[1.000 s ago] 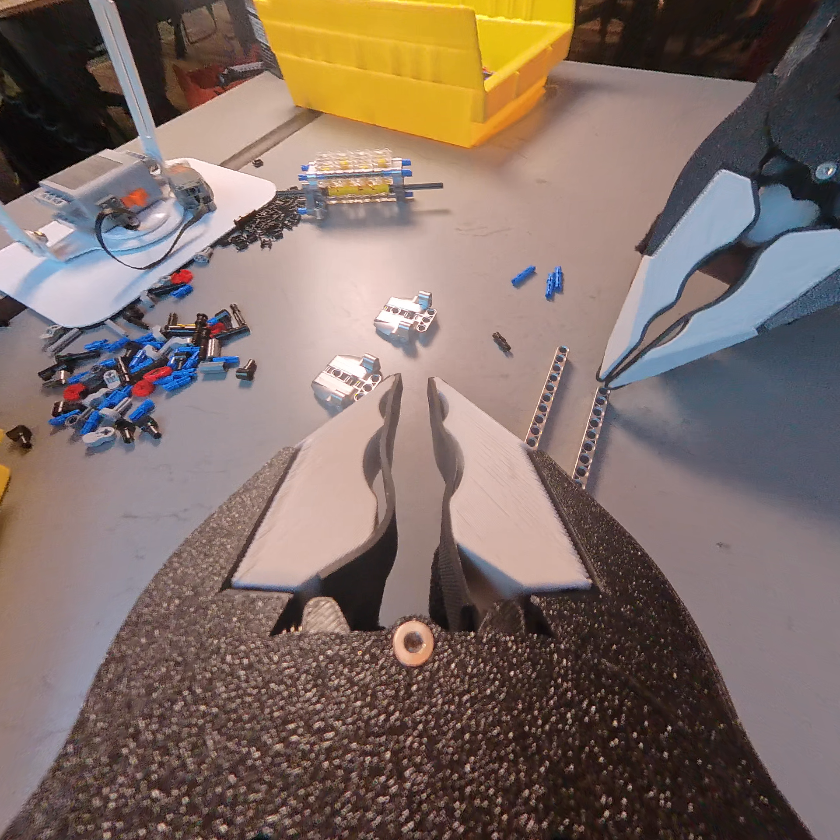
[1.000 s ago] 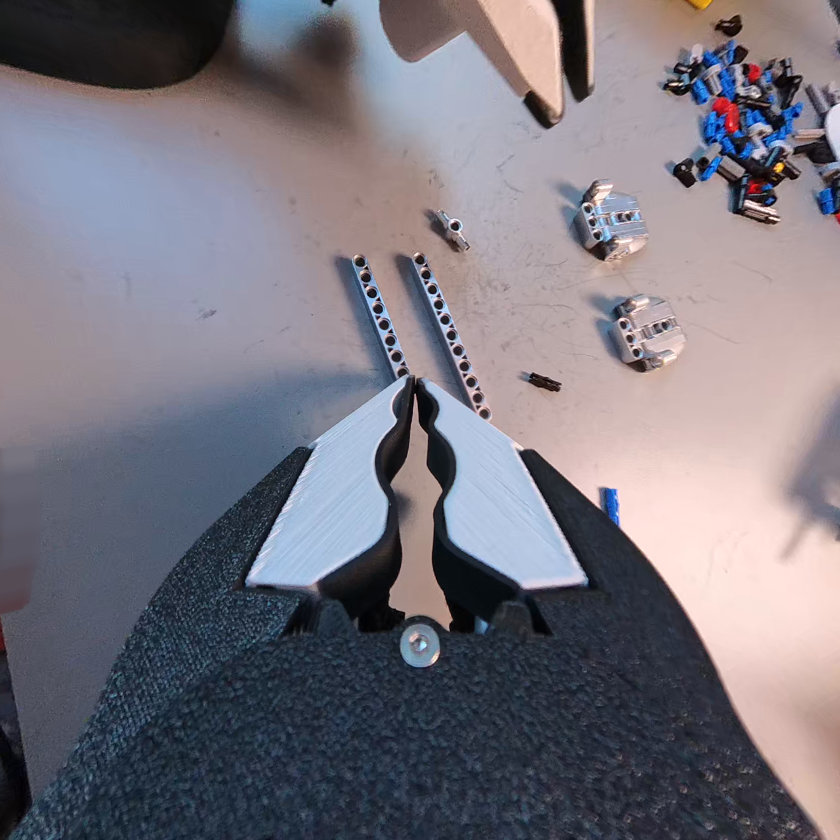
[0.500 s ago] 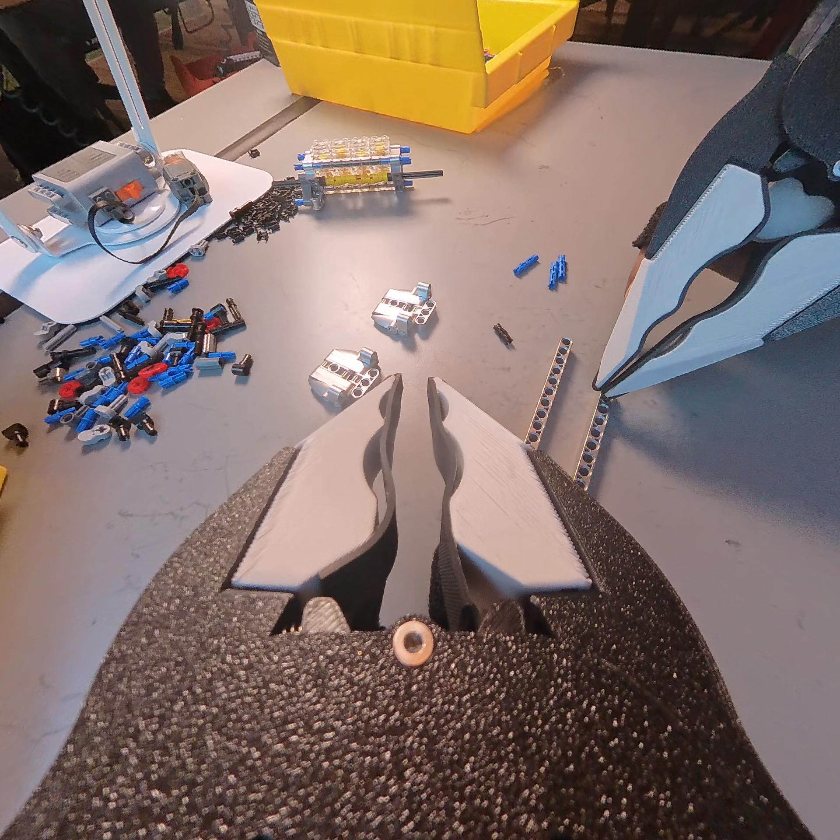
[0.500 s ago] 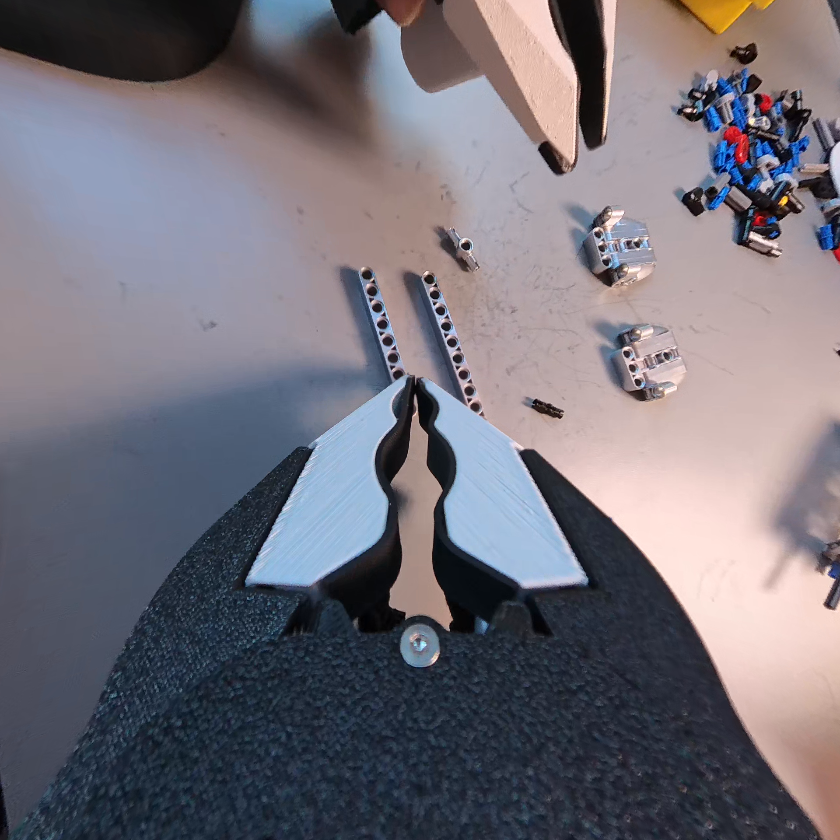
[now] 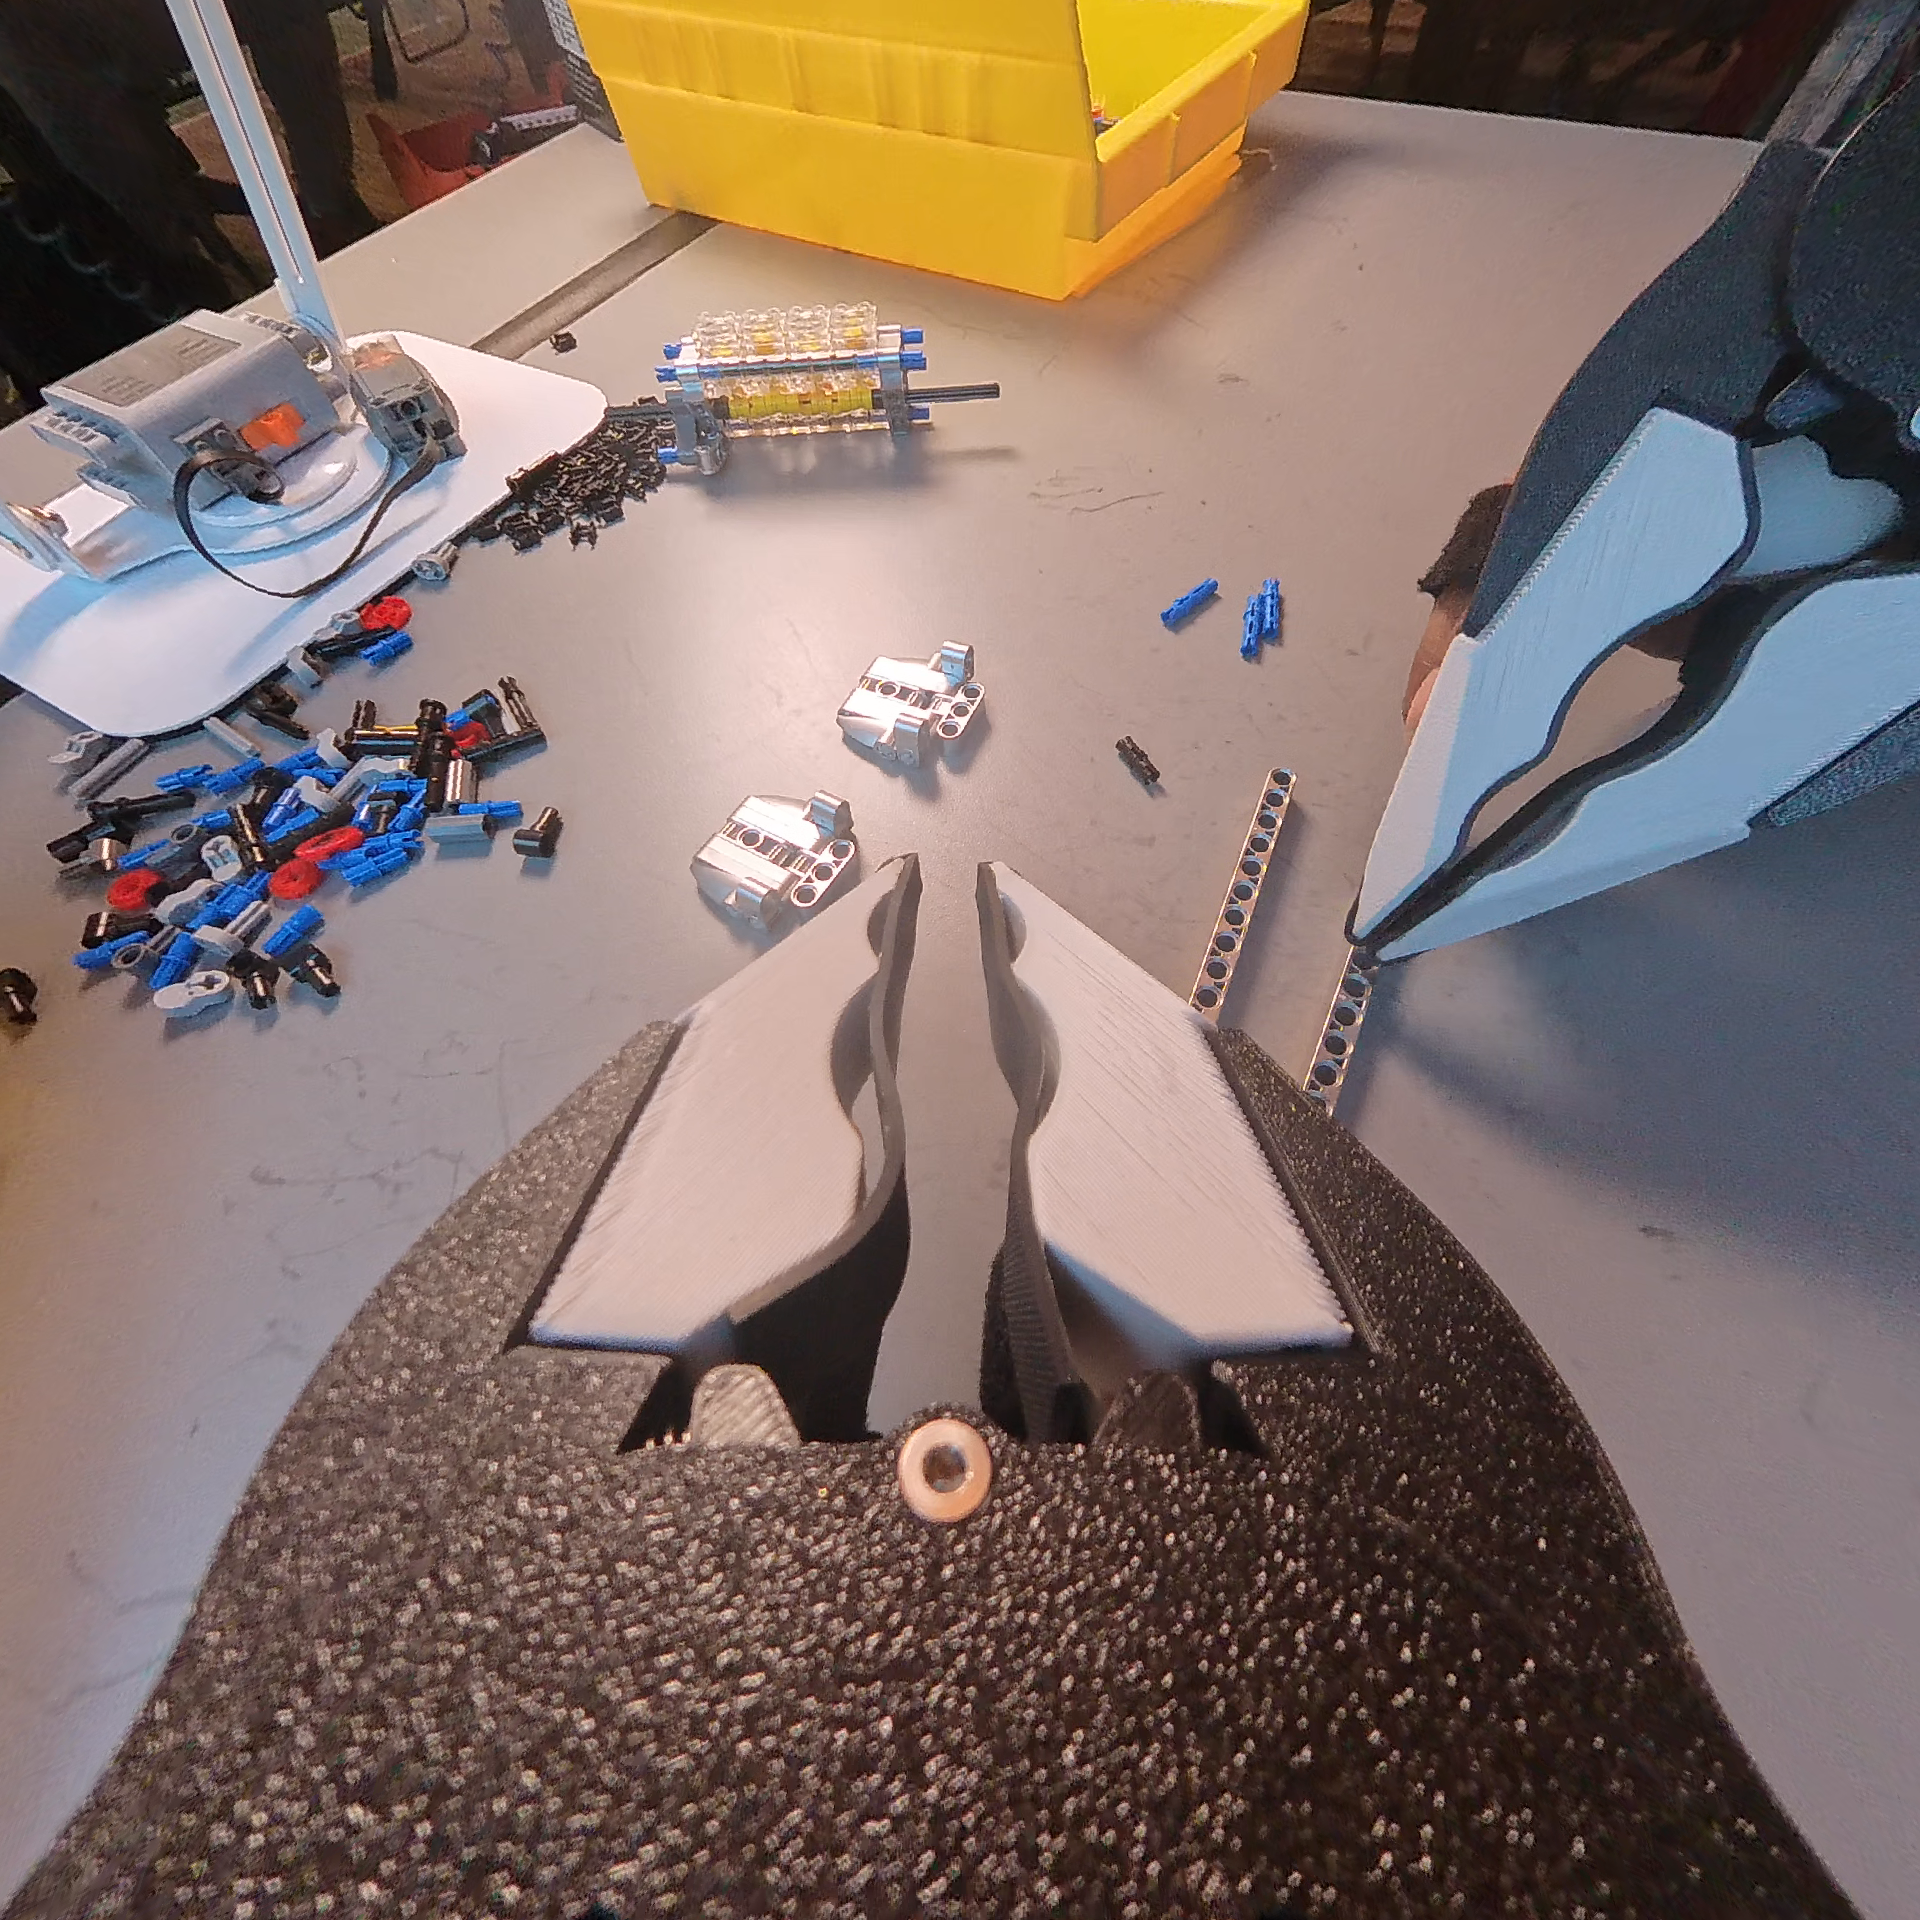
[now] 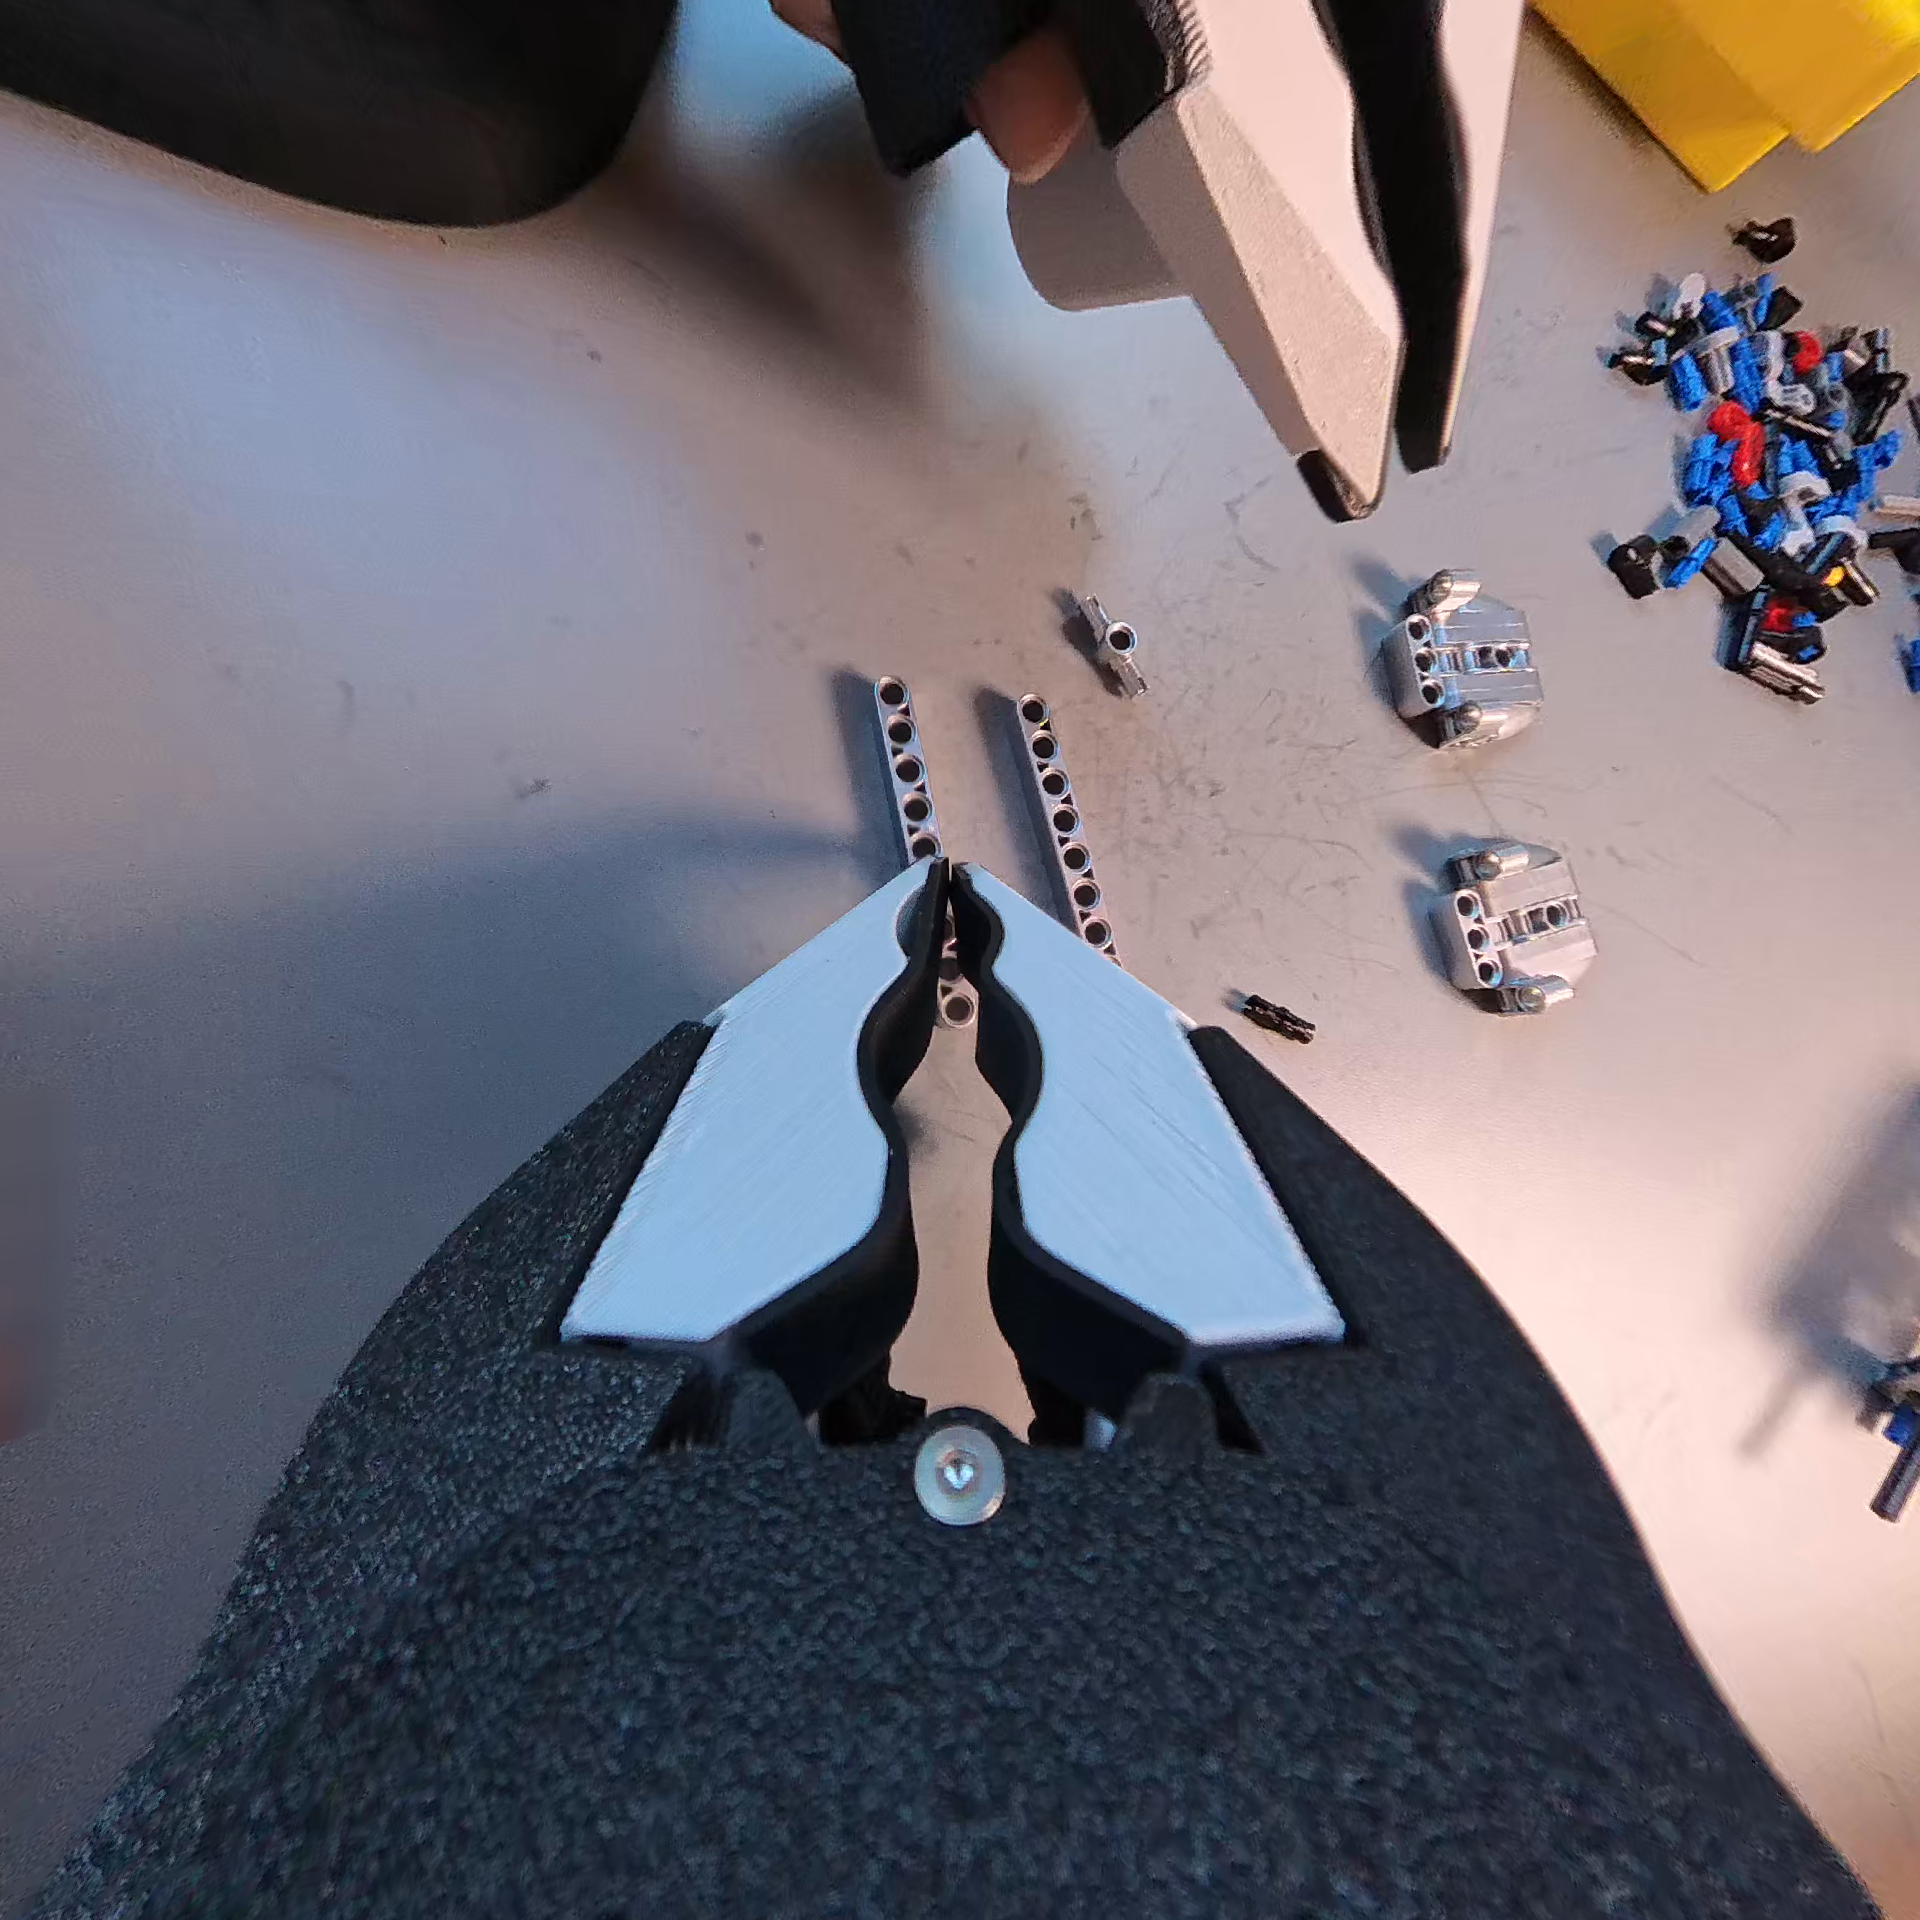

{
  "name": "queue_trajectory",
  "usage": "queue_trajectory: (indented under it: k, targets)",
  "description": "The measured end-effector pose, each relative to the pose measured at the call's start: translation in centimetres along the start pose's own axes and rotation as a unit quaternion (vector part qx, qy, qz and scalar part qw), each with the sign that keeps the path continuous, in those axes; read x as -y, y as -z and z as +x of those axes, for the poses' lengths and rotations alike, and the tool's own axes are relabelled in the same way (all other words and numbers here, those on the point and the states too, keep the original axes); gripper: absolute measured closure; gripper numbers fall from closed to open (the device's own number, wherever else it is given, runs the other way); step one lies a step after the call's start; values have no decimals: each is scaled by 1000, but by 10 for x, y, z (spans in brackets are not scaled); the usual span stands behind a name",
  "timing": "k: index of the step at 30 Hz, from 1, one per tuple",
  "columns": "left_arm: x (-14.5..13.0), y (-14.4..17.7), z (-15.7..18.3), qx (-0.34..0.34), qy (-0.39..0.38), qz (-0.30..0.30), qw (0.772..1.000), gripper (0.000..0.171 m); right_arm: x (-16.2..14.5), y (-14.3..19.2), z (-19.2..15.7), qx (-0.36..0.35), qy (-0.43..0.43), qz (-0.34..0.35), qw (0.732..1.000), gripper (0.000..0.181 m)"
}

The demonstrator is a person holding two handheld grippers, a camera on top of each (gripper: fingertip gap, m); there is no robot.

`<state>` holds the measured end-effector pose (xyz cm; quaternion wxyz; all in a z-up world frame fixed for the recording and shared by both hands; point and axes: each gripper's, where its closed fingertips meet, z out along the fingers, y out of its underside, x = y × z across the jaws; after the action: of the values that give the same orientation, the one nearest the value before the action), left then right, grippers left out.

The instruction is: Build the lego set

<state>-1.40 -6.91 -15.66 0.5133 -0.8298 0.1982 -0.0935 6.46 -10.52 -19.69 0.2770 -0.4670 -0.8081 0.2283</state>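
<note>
Two long grey holed beams lie side by side on the grey table. My right gripper (image 6: 948, 868) is shut, its tips resting on top of the left beam (image 6: 906, 769), whose near end shows under the fingers. The second beam (image 6: 1060, 821) lies free just right of it. In the left wrist view the right gripper (image 5: 1363, 940) touches that same beam (image 5: 1345, 1023), next to the free one (image 5: 1247, 894). My left gripper (image 5: 951, 868) is slightly open and empty, above the table beside a grey block (image 5: 774, 857). It hangs at the top of the right wrist view (image 6: 1382, 478).
A second grey block (image 5: 909, 701), a black pin (image 5: 1138, 756), blue pins (image 5: 1257, 613) and a small grey connector (image 6: 1112, 644) lie nearby. A pile of small parts (image 5: 270, 831), a white board with a grey motor unit (image 5: 208, 416), a clear-brick assembly (image 5: 800, 384) and a yellow bin (image 5: 935, 135) stand farther off. The tips of one gripper are about 10 cm away from the tips of the other.
My right gripper has slid forward along the left beam, staying shut. The left gripper has come closer in the right wrist view, its opening unchanged.
</note>
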Motion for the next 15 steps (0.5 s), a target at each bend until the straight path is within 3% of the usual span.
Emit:
queue_trajectory:
  k: [15]
  targets:
    - [2, 3, 0, 4, -8, 2, 1000, 162, 6, -8, -2, 9, 7, 0, 1000, 181]
